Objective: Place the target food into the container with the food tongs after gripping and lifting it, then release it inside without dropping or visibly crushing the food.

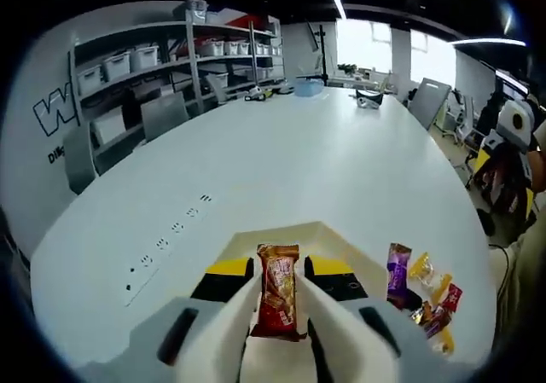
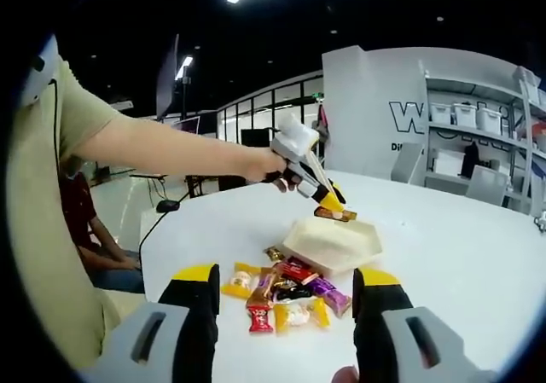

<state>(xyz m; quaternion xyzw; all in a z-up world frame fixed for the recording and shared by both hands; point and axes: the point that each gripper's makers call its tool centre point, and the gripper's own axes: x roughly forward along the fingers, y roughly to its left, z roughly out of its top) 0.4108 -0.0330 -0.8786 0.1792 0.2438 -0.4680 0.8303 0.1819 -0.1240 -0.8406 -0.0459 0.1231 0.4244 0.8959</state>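
Red-and-gold wrapped snack bar sits pinched between the left gripper's jaws directly over the white container, so transfer is nearly done; next, lower and ease open gently, while the right gripper hangs wide, holding nothing, behind the candy pile on the counter.
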